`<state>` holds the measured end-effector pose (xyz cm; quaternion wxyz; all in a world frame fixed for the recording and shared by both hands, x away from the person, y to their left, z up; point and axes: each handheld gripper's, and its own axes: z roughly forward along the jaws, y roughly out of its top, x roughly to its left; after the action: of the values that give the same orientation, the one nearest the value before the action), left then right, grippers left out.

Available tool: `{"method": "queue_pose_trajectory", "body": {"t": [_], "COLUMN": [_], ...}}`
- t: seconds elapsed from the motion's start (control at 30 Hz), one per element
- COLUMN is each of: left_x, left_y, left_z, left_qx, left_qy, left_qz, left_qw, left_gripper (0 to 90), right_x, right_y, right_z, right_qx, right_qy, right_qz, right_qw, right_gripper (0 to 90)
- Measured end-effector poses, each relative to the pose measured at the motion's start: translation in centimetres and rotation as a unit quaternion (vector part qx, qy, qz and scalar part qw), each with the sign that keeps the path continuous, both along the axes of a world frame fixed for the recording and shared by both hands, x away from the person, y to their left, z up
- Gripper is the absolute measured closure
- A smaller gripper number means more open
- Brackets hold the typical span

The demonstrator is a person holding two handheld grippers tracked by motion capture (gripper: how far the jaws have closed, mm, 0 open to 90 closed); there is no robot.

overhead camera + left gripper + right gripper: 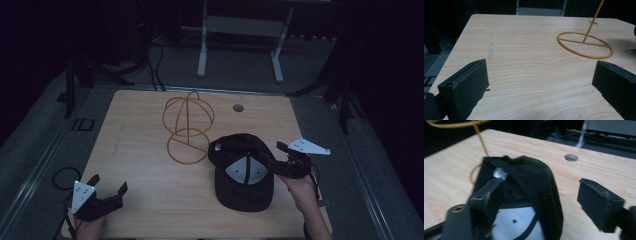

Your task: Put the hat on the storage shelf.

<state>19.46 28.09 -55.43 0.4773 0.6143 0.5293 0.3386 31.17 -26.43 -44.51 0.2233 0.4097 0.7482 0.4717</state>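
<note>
1. Nearest the high camera, the left gripper (107, 191) sits at the near left corner of the table (140, 200), close to the front edge, held by a hand (90, 229) that comes in from below.
2. Its jaws stand wide apart with nothing between them; in the left gripper view only bare wood lies in the gap.
3. Ahead of the left gripper, a broad stretch of open tabletop runs toward the far edge, unbroken on the left half.
4. At centre, toward the far side, stands a yellow wire stand (187, 127); its ring base (585, 45) rests flat on the wood, well apart from the left gripper.
5. Just right of that base lies the black cap (242, 170), upside down with its pale lining facing up, its brim pointing toward the front edge.
6. Over the cap's right side, the right gripper (277, 162) reaches in from the right edge of the table.
7. In the right gripper view its jaws are spread wide; one is at or inside the cap's opening and the other is outside over bare wood, with the cap's wall between them, not clamped.
8. Beyond the cap, a small round hole (238, 107) sits near the far edge.
</note>
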Motion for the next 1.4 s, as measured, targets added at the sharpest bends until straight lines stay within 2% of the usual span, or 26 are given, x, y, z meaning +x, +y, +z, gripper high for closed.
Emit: {"method": "queue_pose_trajectory", "body": {"t": [0.07,0.1,0.13,0.17,0.23,0.27,0.3,0.33,0.37,0.4,0.43,0.47,0.5,0.6,0.8,0.83,0.87,1.07,1.27,1.37,1.4], "left_x": [0.0,0.1,0.2,0.2,0.2,0.2,0.2,0.2,0.2,0.2,0.3,0.3,0.4,0.5,0.6,0.6,0.6,0.5,0.2,0.2,0.1], "left_y": [0.0,-0.1,-0.1,0.0,0.2,0.4,0.4,0.6,0.6,0.6,0.6,0.6,0.4,0.3,-0.1,-0.2,-0.3,-0.7,-1.8,-2.3,-2.9], "left_z": [0.0,0.0,-0.1,-0.1,-0.1,-0.1,-0.1,-0.1,-0.1,-0.1,-0.2,-0.2,-0.3,-0.3,-0.3,-0.3,-0.3,0.0,0.3,0.4,0.5], "left_qx": [-0.001,0.001,0.011,0.014,0.005,-0.007,-0.007,-0.017,-0.020,-0.020,-0.022,-0.021,-0.013,-0.008,-0.006,-0.005,-0.005,-0.005,0.002,0.001,-0.001], "left_qy": [0.000,0.002,0.011,0.013,0.016,0.016,0.016,0.018,0.021,0.021,0.022,0.024,0.028,0.029,0.033,0.033,0.033,0.030,0.030,0.028,0.029], "left_qz": [-0.006,-0.008,-0.006,-0.005,0.001,0.002,0.002,0.003,0.002,0.002,0.001,-0.004,-0.011,-0.015,-0.022,-0.024,-0.025,-0.033,-0.051,-0.058,-0.070], "left_qw": [1.0000,1.0000,0.9999,0.9998,0.9999,0.9998,0.9998,0.9997,0.9996,0.9996,0.9995,0.9995,0.9995,0.9994,0.9992,0.9992,0.9991,0.9990,0.9983,0.9979,0.9972], "left_gripper": [1.0,1.0,1.0,1.0,1.0,1.0,1.0,1.0,1.0,1.0,1.0,1.0,1.0,1.0,1.0,1.0,1.0,1.0,1.0,1.0,1.0], "right_x": [0.3,0.5,0.7,0.8,0.9,0.9,0.9,0.8,0.8,0.8,0.8,0.8,0.8,0.7,0.3,-0.2,-0.3,-1.3,-2.0,-2.0,-2.1], "right_y": [0.3,0.6,1.0,1.2,1.4,1.5,1.7,1.8,2.0,2.0,2.0,1.9,1.9,1.9,2.0,1.8,1.8,2.1,2.4,2.5,2.4], "right_z": [-0.3,-0.7,-1.6,-2.0,-2.6,-2.9,-3.2,-3.3,-3.4,-3.5,-3.5,-3.6,-3.6,-3.4,-2.6,-1.5,-1.1,1.6,4.1,4.7,5.4], "right_qx": [-0.009,-0.020,-0.024,-0.026,-0.035,-0.041,-0.043,-0.048,-0.062,-0.072,-0.072,-0.053,-0.050,-0.050,-0.030,-0.008,-0.002,0.013,0.005,0.006,0.008], "right_qy": [0.003,0.009,0.016,0.019,0.020,0.021,0.022,0.021,0.018,0.017,0.017,0.015,0.013,0.011,0.001,-0.009,-0.013,-0.044,-0.076,-0.084,-0.089], "right_qz": [0.002,-0.002,-0.009,-0.014,-0.024,-0.029,-0.034,-0.040,-0.049,-0.056,-0.056,-0.058,-0.059,-0.065,-0.068,-0.067,-0.069,-0.060,-0.059,-0.059,-0.059], "right_qw": [1.0000,0.9998,0.9995,0.9994,0.9989,0.9985,0.9982,0.9978,0.9967,0.9957,0.9957,0.9968,0.9969,0.9966,0.9972,0.9977,0.9976,0.9972,0.9953,0.9947,0.9942], "right_gripper": [24.1,28.4,40.0,42.0,50.2,55.6,60.4,65.4,74.5,77.2,77.2,83.5,86.3,87.5,88.0,88.0,88.0,88.0,88.1,88.1,88.1]}}
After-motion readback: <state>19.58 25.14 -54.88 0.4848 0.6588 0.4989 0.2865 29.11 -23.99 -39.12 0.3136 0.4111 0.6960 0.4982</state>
